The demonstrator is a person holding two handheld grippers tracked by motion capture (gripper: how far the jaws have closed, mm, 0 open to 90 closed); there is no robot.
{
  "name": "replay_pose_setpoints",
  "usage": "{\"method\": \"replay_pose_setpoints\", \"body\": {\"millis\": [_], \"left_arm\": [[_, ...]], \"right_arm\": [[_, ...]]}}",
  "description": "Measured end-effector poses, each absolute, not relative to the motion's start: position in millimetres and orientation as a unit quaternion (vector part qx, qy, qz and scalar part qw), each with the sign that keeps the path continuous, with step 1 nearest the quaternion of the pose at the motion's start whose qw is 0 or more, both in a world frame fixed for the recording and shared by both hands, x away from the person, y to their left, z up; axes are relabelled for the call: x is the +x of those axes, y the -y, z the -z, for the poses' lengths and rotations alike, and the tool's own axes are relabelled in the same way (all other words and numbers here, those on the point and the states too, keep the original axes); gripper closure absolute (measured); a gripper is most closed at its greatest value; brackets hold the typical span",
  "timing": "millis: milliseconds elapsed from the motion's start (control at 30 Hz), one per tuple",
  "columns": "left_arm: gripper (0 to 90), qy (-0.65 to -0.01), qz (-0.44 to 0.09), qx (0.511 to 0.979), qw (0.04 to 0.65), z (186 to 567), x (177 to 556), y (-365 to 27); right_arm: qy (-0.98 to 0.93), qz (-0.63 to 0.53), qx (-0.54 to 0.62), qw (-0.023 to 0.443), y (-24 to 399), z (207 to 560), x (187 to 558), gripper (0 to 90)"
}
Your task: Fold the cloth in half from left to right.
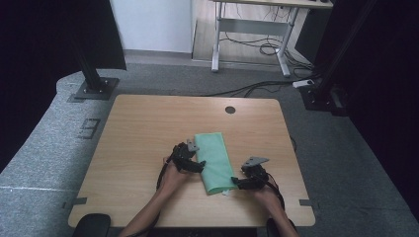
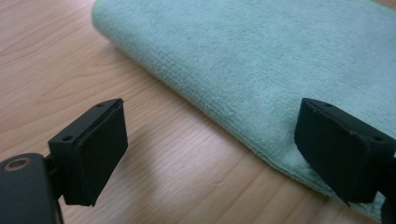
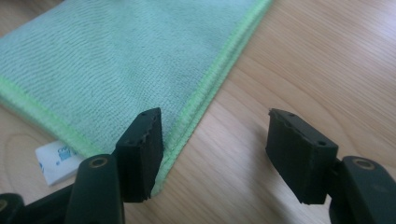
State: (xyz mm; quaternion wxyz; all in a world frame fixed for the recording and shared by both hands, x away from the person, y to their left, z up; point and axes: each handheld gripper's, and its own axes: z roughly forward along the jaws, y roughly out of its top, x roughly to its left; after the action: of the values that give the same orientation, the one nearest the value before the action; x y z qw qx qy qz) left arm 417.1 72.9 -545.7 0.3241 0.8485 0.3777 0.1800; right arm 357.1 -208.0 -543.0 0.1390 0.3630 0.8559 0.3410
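Two hand-held grippers flank our folded green cloth (image 1: 214,162), lying lengthwise toward the worktop's near edge: left hand-held gripper (image 2: 212,144) released, straddling its folded side; right hand-held gripper (image 3: 215,149) released at the hemmed near corner.

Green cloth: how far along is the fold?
Done: the green cloth lies folded into a narrow strip on the table. In hand: nothing; the left gripper and right gripper are open, each straddling a long edge. Left: possibly one more fold, though I can't tell if that is intended.
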Motion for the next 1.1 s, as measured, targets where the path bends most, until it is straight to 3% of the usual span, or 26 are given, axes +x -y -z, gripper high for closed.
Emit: {"method": "replay_pose_setpoints", "body": {"millis": [633,1100], "left_arm": [[2.9,-0.414,-0.169,0.834,0.323,548.3,438.1,-124.1],[2.4,-0.425,-0.156,0.831,0.324,548.9,445.0,-130.6]], "right_arm": [[-0.862,-0.341,0.346,0.145,143.1,544.8,358.0,22.7],[-0.856,-0.352,0.351,0.14,135.5,547.5,361.2,20.1]]}}
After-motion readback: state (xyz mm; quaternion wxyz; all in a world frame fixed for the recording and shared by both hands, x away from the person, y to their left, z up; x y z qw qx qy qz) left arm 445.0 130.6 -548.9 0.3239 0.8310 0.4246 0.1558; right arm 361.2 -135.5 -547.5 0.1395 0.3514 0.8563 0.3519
